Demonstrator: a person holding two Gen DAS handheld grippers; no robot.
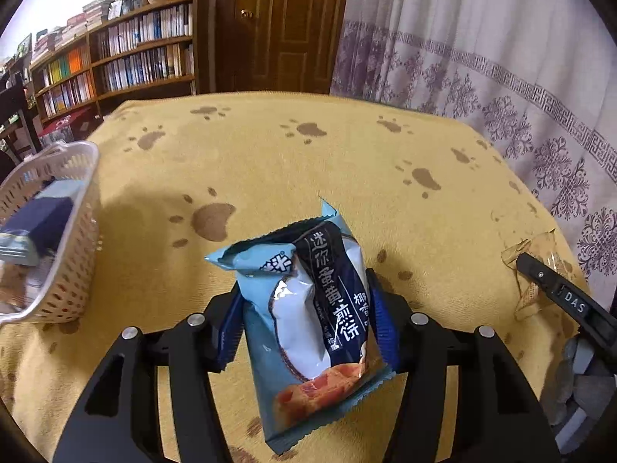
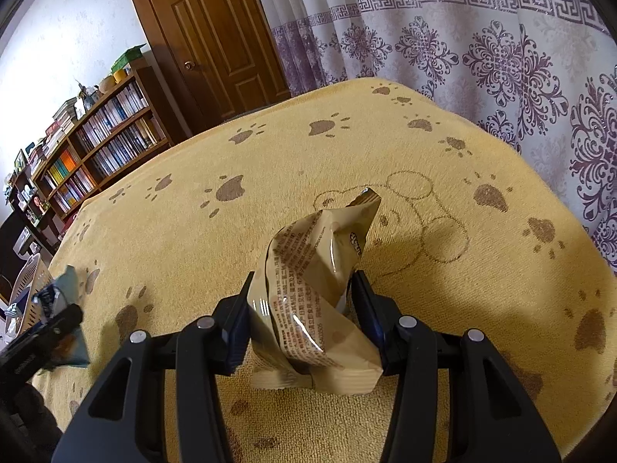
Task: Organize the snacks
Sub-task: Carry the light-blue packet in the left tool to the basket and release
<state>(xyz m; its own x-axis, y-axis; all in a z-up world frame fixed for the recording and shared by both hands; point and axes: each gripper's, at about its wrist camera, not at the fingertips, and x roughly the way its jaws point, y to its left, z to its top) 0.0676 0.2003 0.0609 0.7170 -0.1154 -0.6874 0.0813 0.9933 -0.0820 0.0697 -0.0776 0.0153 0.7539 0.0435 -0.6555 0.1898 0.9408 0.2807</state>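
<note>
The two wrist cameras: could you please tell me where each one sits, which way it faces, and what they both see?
Left wrist view: sits on the left gripper, facing forward over the yellow paw-print cloth toward the bookshelf and door; its fingers clamp a blue cracker packet.
Right wrist view: sits on the right gripper, facing the curtain and door; its fingers clamp a tan snack packet.
Shared: cloth, bookshelf, door, curtain, white basket, and each view catches the other gripper with its packet at its edge.

Both wrist views low, close, facing door (image 1: 285,23) (shared), curtain (image 2: 501,58)
</note>
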